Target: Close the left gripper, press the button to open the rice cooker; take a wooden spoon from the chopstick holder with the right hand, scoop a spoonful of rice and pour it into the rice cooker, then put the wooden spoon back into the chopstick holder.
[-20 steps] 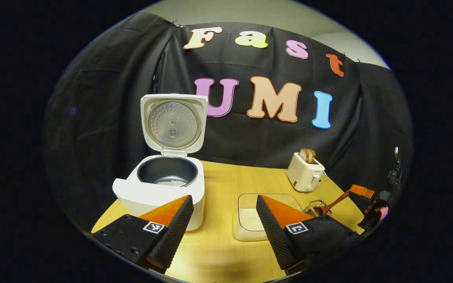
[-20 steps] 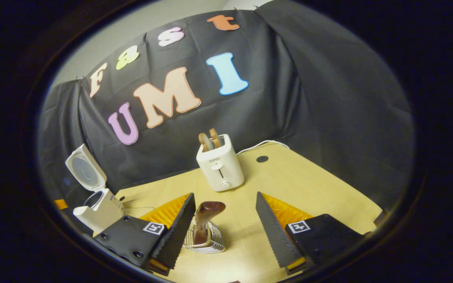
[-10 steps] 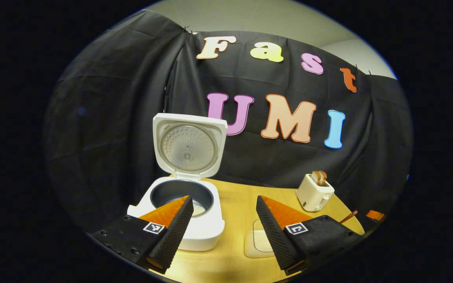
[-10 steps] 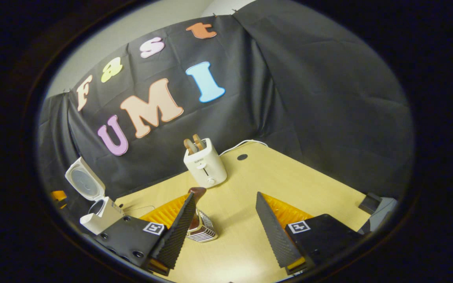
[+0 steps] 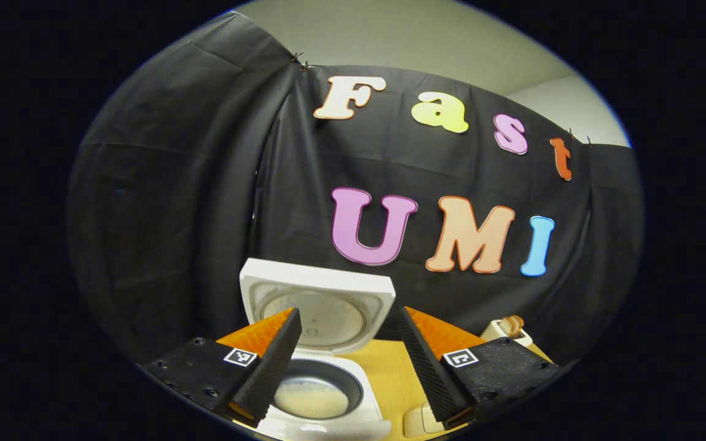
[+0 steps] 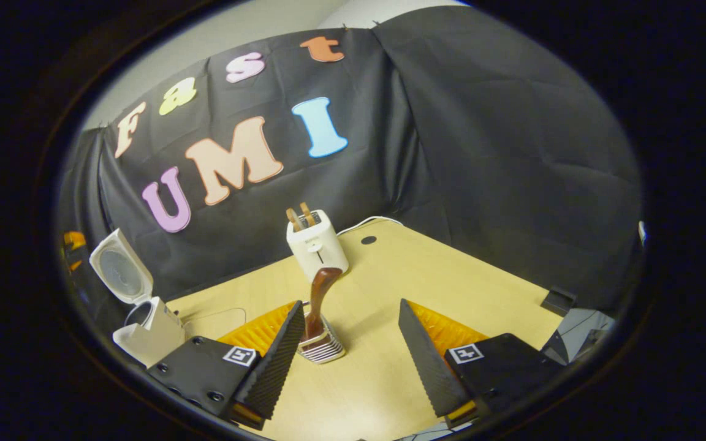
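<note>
Rice cooker (image 5: 322,367): white plastic body, lid upright with dimpled metal liner, dark round inner pot holding pale rice at the bottom. Left claw (image 5: 347,352): ribbed fingers spread, nothing between them, poised above the cooker. Right claw (image 6: 348,343): spread, empty, above the light wood-grain counter (image 6: 451,275). Wooden spoon (image 6: 319,300): dark brown, standing handle-up in the ribbed wire chopstick holder (image 6: 322,348), just beside the right claw's left finger. Toaster (image 6: 316,245): white, boxy, two slices up; front lettering too small to read.
</note>
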Tool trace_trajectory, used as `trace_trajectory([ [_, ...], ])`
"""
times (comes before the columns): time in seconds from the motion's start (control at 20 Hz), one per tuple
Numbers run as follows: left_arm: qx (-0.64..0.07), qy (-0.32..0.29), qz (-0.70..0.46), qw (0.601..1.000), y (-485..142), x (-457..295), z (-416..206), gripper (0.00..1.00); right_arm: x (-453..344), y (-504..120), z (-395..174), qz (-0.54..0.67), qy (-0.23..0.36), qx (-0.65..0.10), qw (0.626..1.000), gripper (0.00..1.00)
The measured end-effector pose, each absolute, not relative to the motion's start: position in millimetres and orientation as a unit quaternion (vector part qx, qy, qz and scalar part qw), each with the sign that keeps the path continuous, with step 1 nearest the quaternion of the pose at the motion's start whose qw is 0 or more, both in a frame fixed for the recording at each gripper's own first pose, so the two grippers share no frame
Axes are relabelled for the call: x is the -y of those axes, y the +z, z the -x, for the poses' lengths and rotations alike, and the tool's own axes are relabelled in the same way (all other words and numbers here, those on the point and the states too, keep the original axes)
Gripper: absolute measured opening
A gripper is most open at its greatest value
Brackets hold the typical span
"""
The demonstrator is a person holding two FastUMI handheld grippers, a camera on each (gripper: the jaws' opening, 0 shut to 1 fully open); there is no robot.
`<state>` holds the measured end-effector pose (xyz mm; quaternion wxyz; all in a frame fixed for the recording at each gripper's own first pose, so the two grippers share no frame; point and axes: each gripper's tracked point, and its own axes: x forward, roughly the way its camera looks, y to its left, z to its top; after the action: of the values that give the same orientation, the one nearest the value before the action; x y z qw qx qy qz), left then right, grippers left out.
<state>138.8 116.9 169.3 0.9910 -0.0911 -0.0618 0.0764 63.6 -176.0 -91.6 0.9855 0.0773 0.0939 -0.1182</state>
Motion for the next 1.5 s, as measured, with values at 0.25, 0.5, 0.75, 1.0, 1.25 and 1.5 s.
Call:
trace_trajectory([
  [0.25,0.086,0.098,0.055,0.990,215,-167,-194,0.93,133,-94,-63,-0.070,-0.104,-0.102,0.987,0.97],
  [0.5,0.053,0.104,0.034,0.993,204,-191,-256,0.93,109,-100,-57,-0.051,-0.107,-0.112,0.987,0.97],
  [0.75,0.008,0.108,0.033,0.994,168,-197,-296,0.93,91,-103,-52,-0.043,-0.113,-0.117,0.986,0.97],
  [1.0,-0.006,0.108,0.040,0.993,158,-195,-303,0.92,85,-103,-48,-0.035,-0.114,-0.122,0.985,0.97],
  [1.25,0.000,0.104,0.028,0.994,152,-190,-287,0.94,84,-92,-55,-0.029,-0.104,-0.118,0.987,0.97],
  [1.5,0.012,0.104,0.025,0.994,141,-177,-255,0.94,85,-84,-60,-0.031,-0.088,-0.114,0.989,0.97],
])
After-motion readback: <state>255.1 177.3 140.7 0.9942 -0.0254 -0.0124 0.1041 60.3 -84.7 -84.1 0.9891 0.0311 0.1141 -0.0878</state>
